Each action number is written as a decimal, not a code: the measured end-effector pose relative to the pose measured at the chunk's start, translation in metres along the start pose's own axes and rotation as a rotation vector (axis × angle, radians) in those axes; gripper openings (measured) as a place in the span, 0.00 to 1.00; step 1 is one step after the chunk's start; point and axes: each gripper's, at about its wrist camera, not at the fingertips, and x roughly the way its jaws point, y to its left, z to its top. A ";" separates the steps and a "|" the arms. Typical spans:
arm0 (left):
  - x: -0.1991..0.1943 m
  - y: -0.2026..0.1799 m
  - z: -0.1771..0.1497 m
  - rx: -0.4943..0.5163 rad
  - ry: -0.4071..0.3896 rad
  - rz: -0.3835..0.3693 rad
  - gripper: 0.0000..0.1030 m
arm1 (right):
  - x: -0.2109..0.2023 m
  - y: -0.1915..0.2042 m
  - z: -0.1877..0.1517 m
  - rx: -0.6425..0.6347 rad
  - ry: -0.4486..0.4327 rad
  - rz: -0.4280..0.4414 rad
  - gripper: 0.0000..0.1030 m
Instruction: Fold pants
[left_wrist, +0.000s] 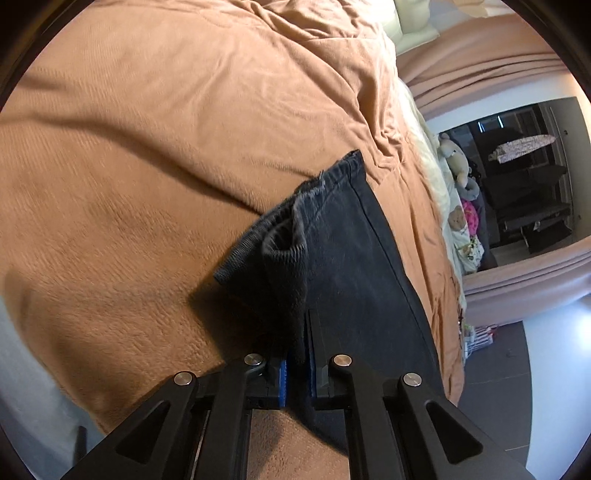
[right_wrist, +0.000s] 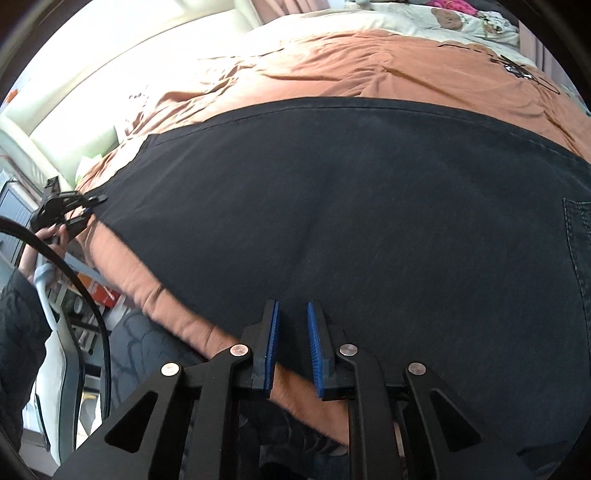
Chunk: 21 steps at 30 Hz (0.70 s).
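The left gripper (left_wrist: 301, 325) is clamped on the hem end of the black pants (right_wrist: 369, 221), lifting a bunched fold of the leg off the brown blanket (left_wrist: 147, 166). The pants otherwise lie spread flat across the blanket on the bed. The right gripper (right_wrist: 291, 321) hovers at the pants' near edge, jaws parted and holding nothing.

bare blanket (left_wrist: 147, 147) left of pants (left_wrist: 354, 258), stuffed toys (left_wrist: 458, 166) right
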 end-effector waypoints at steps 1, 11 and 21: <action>0.002 0.001 0.000 -0.008 -0.002 -0.011 0.09 | 0.000 0.001 -0.001 -0.001 0.006 0.004 0.12; 0.006 -0.002 0.006 -0.022 -0.035 -0.012 0.09 | 0.019 -0.006 0.036 0.056 0.013 -0.038 0.05; -0.002 0.003 0.011 -0.060 -0.063 0.000 0.07 | 0.054 -0.033 0.092 0.182 0.032 -0.063 0.03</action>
